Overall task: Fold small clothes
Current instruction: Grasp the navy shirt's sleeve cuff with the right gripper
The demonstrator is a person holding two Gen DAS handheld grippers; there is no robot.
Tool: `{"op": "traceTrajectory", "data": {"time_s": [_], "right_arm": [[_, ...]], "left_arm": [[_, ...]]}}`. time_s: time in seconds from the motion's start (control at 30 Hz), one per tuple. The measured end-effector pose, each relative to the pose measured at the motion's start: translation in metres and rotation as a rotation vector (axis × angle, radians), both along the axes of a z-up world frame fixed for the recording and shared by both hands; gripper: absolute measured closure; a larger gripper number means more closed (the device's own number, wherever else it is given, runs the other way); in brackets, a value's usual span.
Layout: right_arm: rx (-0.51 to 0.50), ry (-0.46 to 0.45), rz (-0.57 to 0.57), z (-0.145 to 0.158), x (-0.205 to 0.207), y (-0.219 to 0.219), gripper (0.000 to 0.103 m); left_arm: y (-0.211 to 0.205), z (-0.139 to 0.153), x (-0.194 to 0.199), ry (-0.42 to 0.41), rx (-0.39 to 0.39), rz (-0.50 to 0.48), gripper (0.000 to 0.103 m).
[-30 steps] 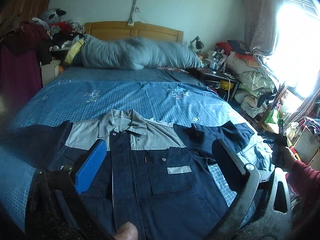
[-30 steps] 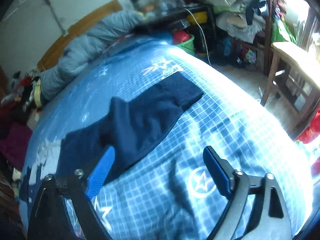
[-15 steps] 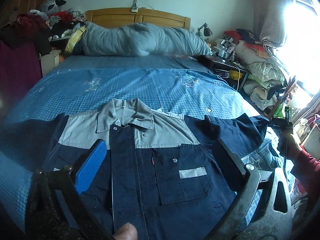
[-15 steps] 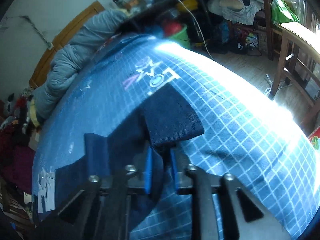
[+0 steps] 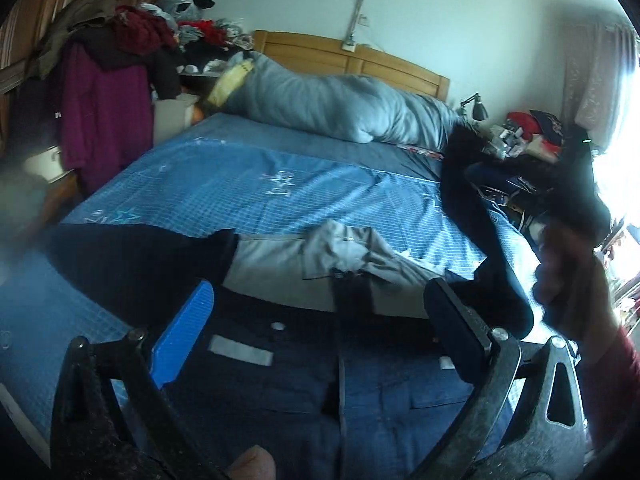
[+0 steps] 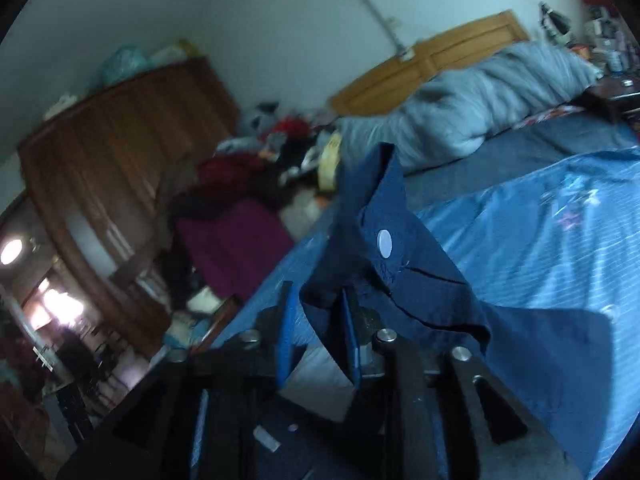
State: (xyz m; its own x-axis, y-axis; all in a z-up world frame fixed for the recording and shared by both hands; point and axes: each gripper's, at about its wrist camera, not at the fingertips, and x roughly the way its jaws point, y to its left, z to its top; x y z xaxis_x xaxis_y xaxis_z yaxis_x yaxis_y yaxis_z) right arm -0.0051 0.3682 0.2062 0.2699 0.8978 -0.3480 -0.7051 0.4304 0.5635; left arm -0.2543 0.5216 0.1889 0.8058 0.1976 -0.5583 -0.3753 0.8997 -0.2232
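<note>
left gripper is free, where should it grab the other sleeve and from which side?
Probably the cuff end of the flat sleeve, from the outer bed-edge side. It lies spread flat and unobstructed, and the left gripper hangs open over the shirt. The far end is blurred.

A bed (image 5: 248, 184) in a blue grid-patterned sheet has a wooden headboard (image 5: 360, 60) against a pale wall (image 5: 460, 12), with a grey duvet (image 5: 340, 108) bunched along it. Left of the bed stands a brown wardrobe (image 6: 120, 152) beside heaped clothes (image 5: 132, 40). Right of the bed, bright daylight comes through a curtained window (image 5: 600, 76) near a small black lamp (image 5: 476, 108).
</note>
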Motion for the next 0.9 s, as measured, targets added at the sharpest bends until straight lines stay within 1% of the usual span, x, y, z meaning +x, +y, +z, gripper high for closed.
{"op": "traceTrajectory", "data": {"time_s": [0.03,0.07,0.1,0.17,0.2,0.27,0.37,0.43,0.5,0.53,0.57,0.63,0.7,0.73,0.77,0.8,0.83,0.9], "right_arm": [[-0.047,0.013,0.040,-0.015,-0.011,0.030,0.057],[-0.097,0.024,0.067,-0.030,-0.024,0.052,0.058],[-0.131,0.038,0.090,-0.044,-0.036,0.064,0.058],[-0.130,0.072,0.119,-0.066,-0.058,0.059,0.058],[-0.145,0.073,0.111,-0.078,-0.068,0.047,0.058],[-0.207,0.062,0.058,-0.100,-0.080,0.012,0.057],[-0.332,0.051,-0.083,-0.130,-0.091,-0.056,0.057],[-0.405,0.065,-0.183,-0.147,-0.089,-0.104,0.052],[-0.479,0.097,-0.248,-0.164,-0.083,-0.139,0.048],[-0.502,0.129,-0.253,-0.176,-0.072,-0.149,0.048],[-0.518,0.152,-0.242,-0.184,-0.072,-0.155,0.048],[-0.540,0.142,-0.232,-0.193,-0.071,-0.155,0.048],[-0.526,0.131,-0.251,-0.199,-0.065,-0.156,0.049],[-0.527,0.127,-0.257,-0.200,-0.061,-0.154,0.062],[-0.539,0.125,-0.249,-0.207,-0.057,-0.153,0.082],[-0.572,0.122,-0.241,-0.213,-0.055,-0.150,0.096],[-0.549,0.121,-0.236,-0.213,-0.055,-0.157,0.097],[-0.502,0.149,-0.244,-0.214,-0.056,-0.174,0.098]], "left_arm": [[0.006,-0.001,-0.003,0.004,0.004,0.012,0.000],[0.012,-0.004,-0.006,0.010,0.002,0.019,0.000],[0.018,-0.007,-0.009,0.015,-0.002,0.026,0.000],[0.028,-0.016,-0.012,0.034,-0.006,0.039,0.000],[0.033,-0.022,-0.012,0.047,-0.012,0.041,0.000],[0.041,-0.032,-0.010,0.071,-0.033,0.046,0.000],[0.047,-0.047,-0.007,0.096,-0.063,0.043,0.000],[0.047,-0.055,-0.001,0.101,-0.093,0.034,0.000],[0.047,-0.065,0.007,0.107,-0.138,0.016,0.000],[0.048,-0.071,0.009,0.111,-0.157,0.007,0.000],[0.047,-0.075,0.014,0.120,-0.168,0.001,0.000],[0.044,-0.081,0.021,0.136,-0.169,-0.009,0.000],[0.040,-0.085,0.028,0.145,-0.179,-0.024,0.000],[0.038,-0.087,0.031,0.148,-0.184,-0.030,0.000],[0.037,-0.089,0.034,0.153,-0.192,-0.037,0.000],[0.037,-0.090,0.036,0.160,-0.199,-0.039,0.000],[0.037,-0.091,0.037,0.162,-0.199,-0.037,0.000],[0.038,-0.095,0.042,0.166,-0.203,-0.034,0.000]]}}
